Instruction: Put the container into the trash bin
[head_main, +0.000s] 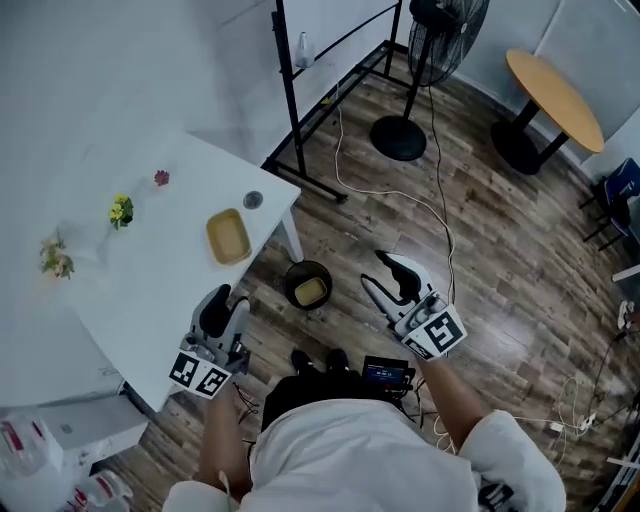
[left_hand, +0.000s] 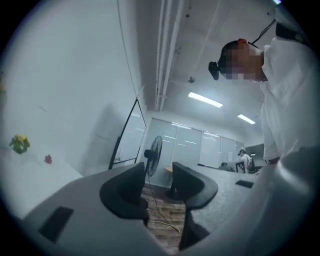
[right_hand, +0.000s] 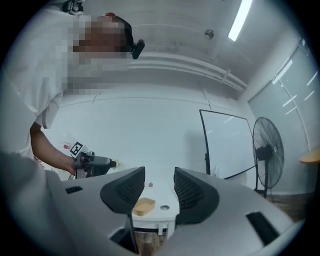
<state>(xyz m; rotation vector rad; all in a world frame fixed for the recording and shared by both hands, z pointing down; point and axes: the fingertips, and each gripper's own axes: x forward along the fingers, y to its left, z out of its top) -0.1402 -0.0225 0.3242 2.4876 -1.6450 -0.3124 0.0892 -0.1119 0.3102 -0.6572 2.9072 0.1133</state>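
Container: one tan container lay flat on the white table, close to its corner. A second container sat down inside the bin.
Bin: the black round trash bin stood on the floor, just off the table's corner.
Left tongs: jaws spread wide, nothing between them, up over the table's near edge.
Right tongs: wide open too, empty, out past the bin from the table.
Cap: small and grey, on the table beside the container.

Head view looks steeply down; gripper views share the fan.
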